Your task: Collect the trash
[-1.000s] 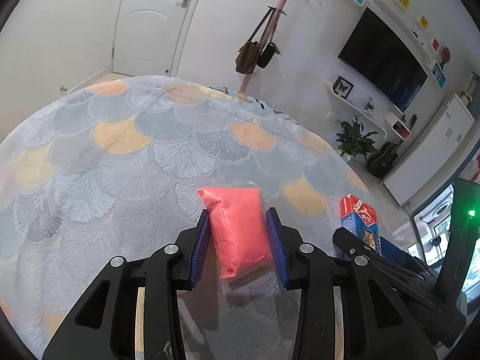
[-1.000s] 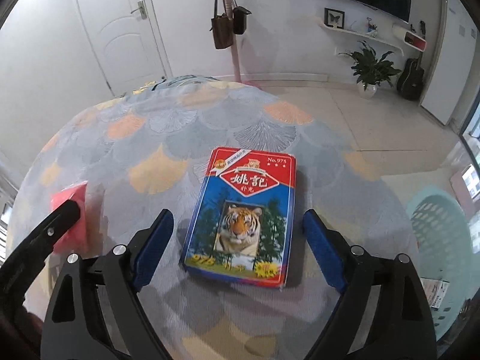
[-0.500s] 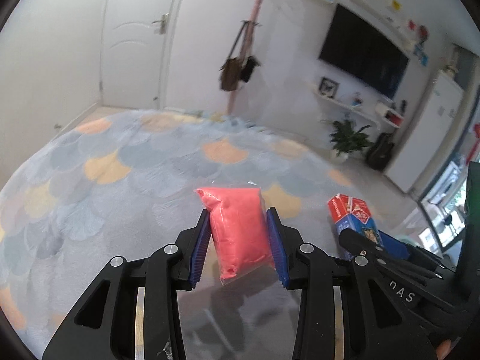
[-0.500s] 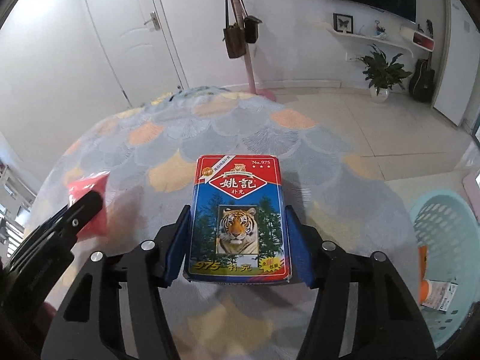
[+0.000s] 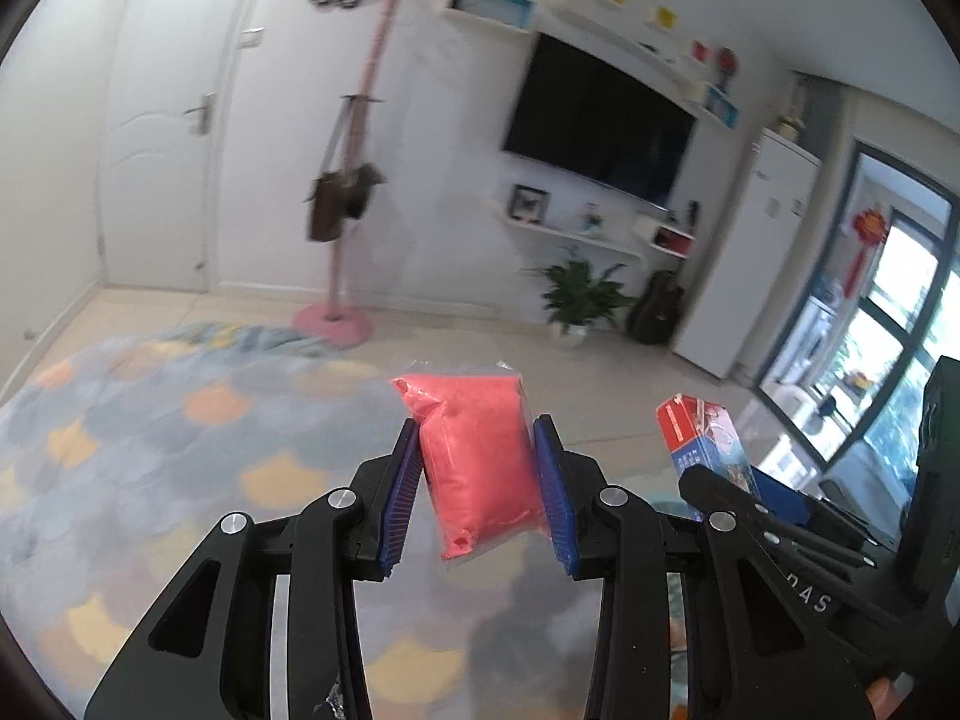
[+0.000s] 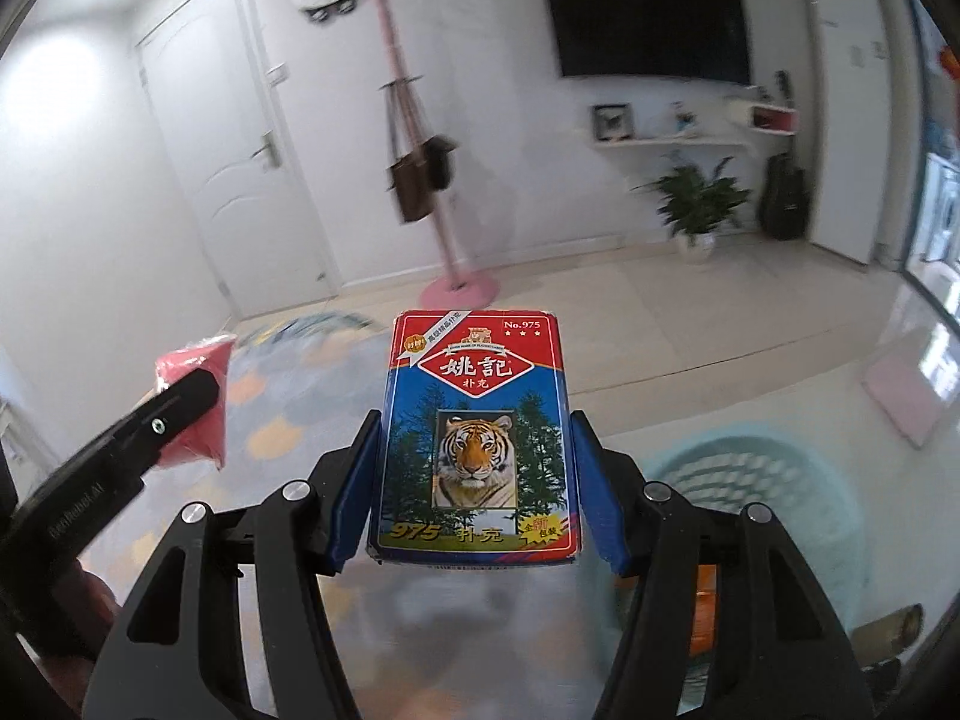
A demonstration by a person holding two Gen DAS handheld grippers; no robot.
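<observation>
Both lifted off bedspread: L gripper pinching pink packet, R gripper card box.

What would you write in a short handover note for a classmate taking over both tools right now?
Left tool: shut on the pink packet, lifted clear of the patterned cloth.
Right tool: its jaws have just closed on the tiger card box, also lifted.
The mint laundry basket stands lower right, with some items already inside.
Done: both items picked up.
Left: carry both over the basket and release them.
</observation>
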